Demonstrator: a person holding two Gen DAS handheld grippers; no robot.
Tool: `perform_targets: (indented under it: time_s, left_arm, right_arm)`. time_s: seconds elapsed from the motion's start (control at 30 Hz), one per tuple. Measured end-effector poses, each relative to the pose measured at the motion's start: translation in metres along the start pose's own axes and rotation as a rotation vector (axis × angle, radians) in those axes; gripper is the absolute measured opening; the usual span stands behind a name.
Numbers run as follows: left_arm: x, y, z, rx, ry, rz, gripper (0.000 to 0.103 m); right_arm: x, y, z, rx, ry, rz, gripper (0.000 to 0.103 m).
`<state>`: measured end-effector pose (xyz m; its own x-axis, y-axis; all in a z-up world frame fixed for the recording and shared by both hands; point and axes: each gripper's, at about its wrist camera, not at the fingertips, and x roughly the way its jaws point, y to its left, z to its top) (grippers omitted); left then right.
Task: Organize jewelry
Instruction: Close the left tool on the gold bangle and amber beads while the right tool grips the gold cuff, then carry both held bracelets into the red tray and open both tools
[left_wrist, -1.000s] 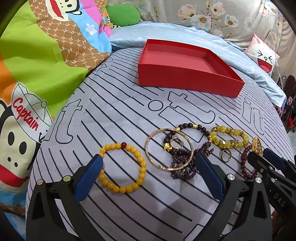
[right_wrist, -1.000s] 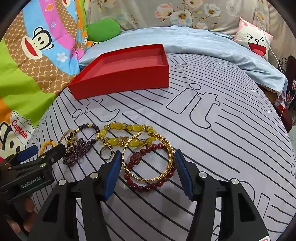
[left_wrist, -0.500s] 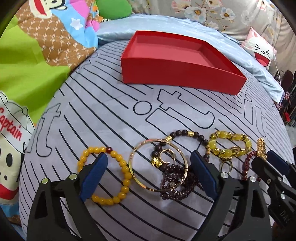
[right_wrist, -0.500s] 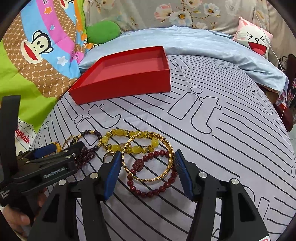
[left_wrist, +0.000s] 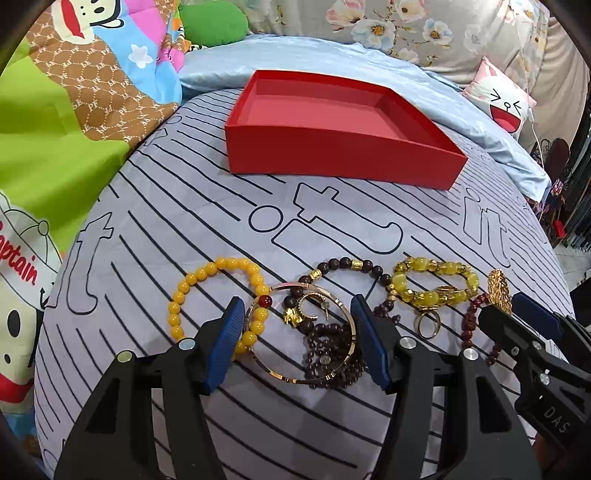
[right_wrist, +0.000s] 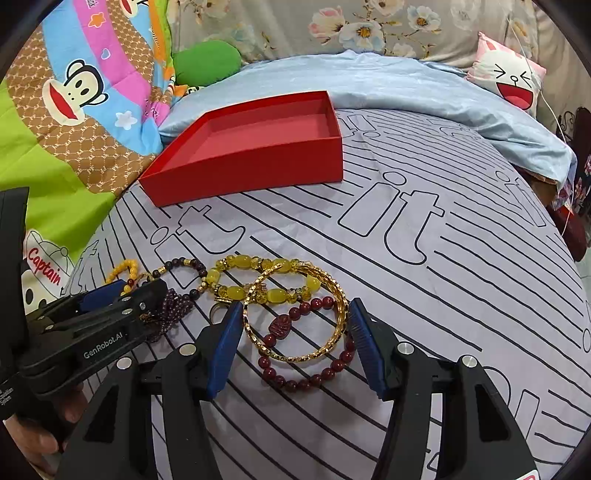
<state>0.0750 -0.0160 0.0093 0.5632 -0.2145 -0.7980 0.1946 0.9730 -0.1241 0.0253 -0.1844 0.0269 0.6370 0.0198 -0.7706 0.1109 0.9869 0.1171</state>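
An empty red box (left_wrist: 343, 147) (right_wrist: 255, 162) stands at the back of the striped sheet. Jewelry lies in a row in front. My left gripper (left_wrist: 299, 328) is open, its jaws on either side of a thin gold bangle (left_wrist: 341, 365) that lies over dark purple beads (left_wrist: 328, 350). An orange bead bracelet (left_wrist: 207, 273) lies to its left. My right gripper (right_wrist: 293, 336) is open, straddling a gold chain bangle (right_wrist: 332, 295) and a dark red bead bracelet (right_wrist: 306, 380). A yellow stone bracelet (left_wrist: 432, 284) (right_wrist: 240, 291) and a small ring (left_wrist: 426, 326) lie between the two.
A cartoon monkey quilt (left_wrist: 62, 122) is bunched on the left. A light blue sheet (right_wrist: 406, 85) and a white cat cushion (right_wrist: 509, 79) lie behind the box. The bed edge falls away at the right (right_wrist: 569, 221). My left gripper also shows in the right wrist view (right_wrist: 122, 295).
My left gripper has moved right and forward from the orange bracelet to around the thin gold bangle. My right gripper has moved slightly forward over the chain bangle and the red beads.
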Motion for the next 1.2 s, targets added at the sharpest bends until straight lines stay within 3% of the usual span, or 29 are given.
perform_targets:
  time_s: [0.53, 0.9, 1.2]
  left_arm:
    - [-0.05, -0.006, 0.04, 0.004, -0.103, -0.016, 0.057]
    - [-0.04, -0.01, 0.125, 0.051, -0.187, -0.032, 0.057]
    - [0.023, -0.007, 0.21, 0.057, -0.164, -0.034, 0.057]
  right_arm:
    - [-0.027, 0.01, 0.038, -0.044, -0.079, 0.059, 0.056]
    - [-0.002, 0.003, 0.123, -0.052, -0.128, 0.083, 0.056]
    - [0.061, -0.001, 0.214, -0.058, -0.099, 0.09, 0.056]
